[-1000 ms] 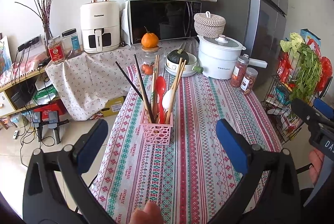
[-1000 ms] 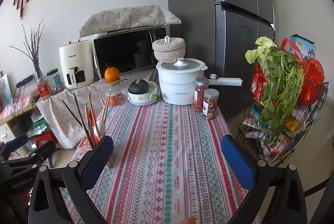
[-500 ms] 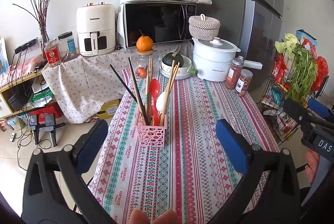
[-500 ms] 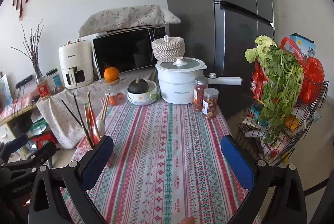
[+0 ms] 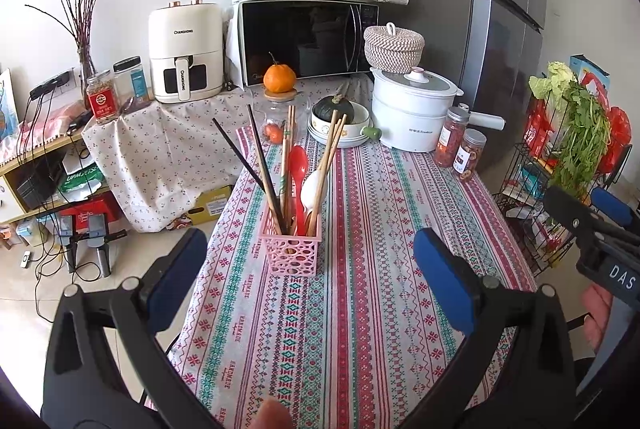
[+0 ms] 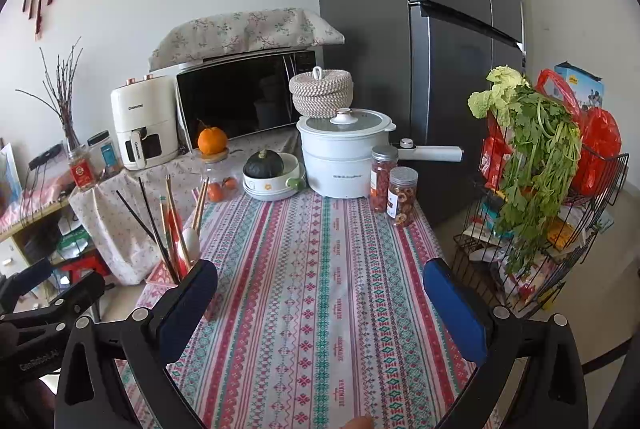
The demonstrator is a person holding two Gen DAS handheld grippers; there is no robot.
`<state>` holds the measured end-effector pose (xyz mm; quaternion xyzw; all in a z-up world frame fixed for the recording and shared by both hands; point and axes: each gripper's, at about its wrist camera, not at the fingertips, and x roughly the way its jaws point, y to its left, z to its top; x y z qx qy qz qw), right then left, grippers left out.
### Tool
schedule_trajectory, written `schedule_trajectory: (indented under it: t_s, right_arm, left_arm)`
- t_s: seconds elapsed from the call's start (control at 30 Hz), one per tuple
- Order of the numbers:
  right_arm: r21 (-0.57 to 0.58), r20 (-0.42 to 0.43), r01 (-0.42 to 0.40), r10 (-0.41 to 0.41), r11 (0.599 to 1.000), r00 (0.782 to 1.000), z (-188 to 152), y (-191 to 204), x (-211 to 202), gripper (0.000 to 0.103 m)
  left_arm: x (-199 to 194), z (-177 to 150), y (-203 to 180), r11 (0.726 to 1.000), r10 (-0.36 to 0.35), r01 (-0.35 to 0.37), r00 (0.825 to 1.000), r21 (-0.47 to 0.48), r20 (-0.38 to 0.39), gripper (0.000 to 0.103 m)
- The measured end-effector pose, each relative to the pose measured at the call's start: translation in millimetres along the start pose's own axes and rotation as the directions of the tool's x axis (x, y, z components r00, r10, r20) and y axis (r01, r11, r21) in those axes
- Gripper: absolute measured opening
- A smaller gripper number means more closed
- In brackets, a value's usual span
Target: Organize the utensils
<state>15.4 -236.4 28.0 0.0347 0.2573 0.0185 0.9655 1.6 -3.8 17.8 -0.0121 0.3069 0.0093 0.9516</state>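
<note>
Both claws hang released and empty over the striped tablecloth [image 5: 360,309]: the left gripper [image 5: 312,281] faces the pink utensil basket [image 5: 290,253], the right gripper [image 6: 320,303] bare cloth.

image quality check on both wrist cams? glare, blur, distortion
Left wrist: sharp, even daylight; fisheye bows the grey fridge edge, dark vignette corners; the black microwave door shows reflections; pink perforated utensil basket crisp. Right wrist: equally sharp, same barrel distortion, soft sheen on the fridge, no blown highlights.

A home kitchen: fridge [image 6: 460,49], microwave [image 5: 308,41], air fryer [image 5: 185,55], cooking pot [image 6: 344,157] on a cloth-covered desk [image 6: 320,289].
</note>
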Motion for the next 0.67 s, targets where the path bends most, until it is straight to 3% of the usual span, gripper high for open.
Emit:
schedule_trajectory:
  t_s: [0.67]
  right_arm:
    - [-0.002, -0.002, 0.0, 0.0, 1.0, 1.0, -1.3, -0.9, 0.7, 0.103]
  left_arm:
    - [3.5, -3.5, -4.4, 1.0, -0.016, 0.017, 0.999, 0.012, -0.049, 0.102]
